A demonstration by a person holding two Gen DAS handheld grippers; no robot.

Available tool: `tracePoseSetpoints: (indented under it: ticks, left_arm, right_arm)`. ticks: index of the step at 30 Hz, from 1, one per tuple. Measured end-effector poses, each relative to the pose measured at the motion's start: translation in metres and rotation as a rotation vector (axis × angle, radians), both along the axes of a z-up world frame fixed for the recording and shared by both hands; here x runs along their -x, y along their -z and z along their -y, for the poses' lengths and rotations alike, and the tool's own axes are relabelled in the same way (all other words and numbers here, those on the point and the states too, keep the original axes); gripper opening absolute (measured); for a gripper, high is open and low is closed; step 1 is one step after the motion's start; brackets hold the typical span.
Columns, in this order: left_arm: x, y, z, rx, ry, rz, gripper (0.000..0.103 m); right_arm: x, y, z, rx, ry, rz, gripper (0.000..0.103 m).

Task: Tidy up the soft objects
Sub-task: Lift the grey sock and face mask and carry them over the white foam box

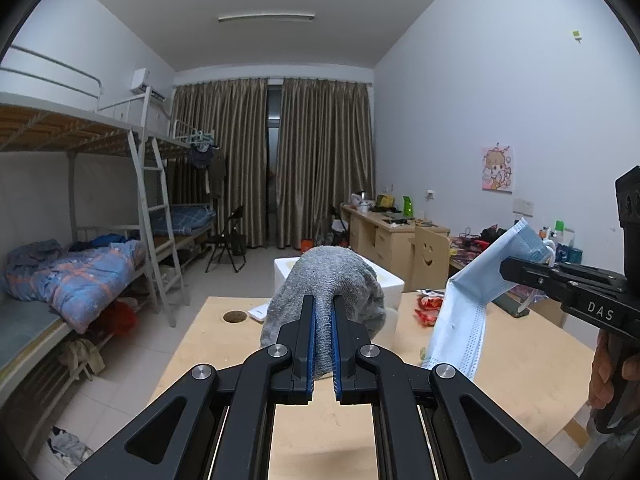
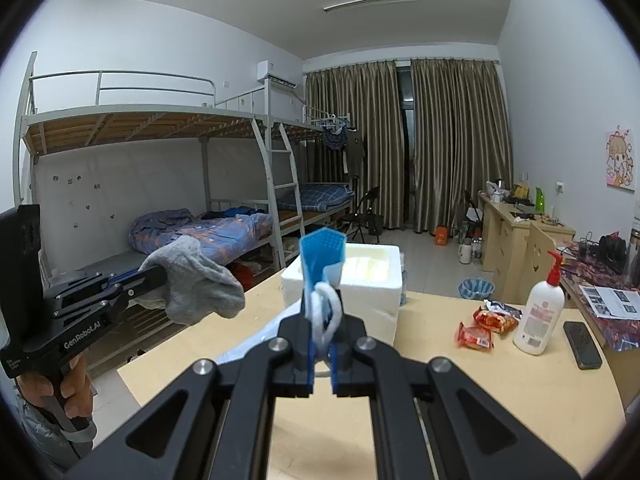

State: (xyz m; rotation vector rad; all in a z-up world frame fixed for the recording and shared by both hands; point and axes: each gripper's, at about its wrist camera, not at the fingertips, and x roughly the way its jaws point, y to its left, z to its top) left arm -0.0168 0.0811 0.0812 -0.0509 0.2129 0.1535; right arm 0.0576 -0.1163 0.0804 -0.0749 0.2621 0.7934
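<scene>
My left gripper (image 1: 323, 304) is shut on a grey sock (image 1: 326, 280), which droops over its fingertips above the wooden table (image 1: 520, 368). From the right wrist view the same sock (image 2: 196, 280) hangs off the left gripper (image 2: 154, 272) at the left, held up by a hand. My right gripper (image 2: 322, 300) is shut on a blue face mask (image 2: 320, 252) with a white ear loop across the fingers. In the left wrist view the mask (image 1: 476, 292) dangles from the right gripper (image 1: 508, 266). A white foam box (image 2: 364, 276) stands open just beyond both grippers.
Red snack packets (image 2: 486, 326), a white pump bottle (image 2: 540, 312) and a dark phone (image 2: 582, 344) lie on the table's right part. A round hole (image 1: 235, 316) is in the tabletop. Bunk beds (image 2: 160, 184) line the left wall, desks (image 2: 516, 236) the right.
</scene>
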Motion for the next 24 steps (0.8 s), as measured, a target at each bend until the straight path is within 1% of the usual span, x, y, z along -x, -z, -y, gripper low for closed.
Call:
tracePoseSetpoints:
  ticks: [3, 14, 24]
  left_arm:
    - [-0.013, -0.003, -0.004, 0.005, 0.0, -0.012, 0.007]
    - [-0.056, -0.024, -0.014, -0.001, 0.017, -0.01, 0.007]
    - [-0.096, -0.034, -0.024, 0.002, 0.03, -0.024, 0.007]
  right_arm:
    - [-0.008, -0.003, -0.004, -0.001, 0.001, -0.007, 0.008]
    - [-0.037, -0.015, -0.018, -0.003, -0.001, -0.01, 0.008]
    - [-0.067, -0.026, -0.033, 0.015, -0.003, -0.012, 0.008]
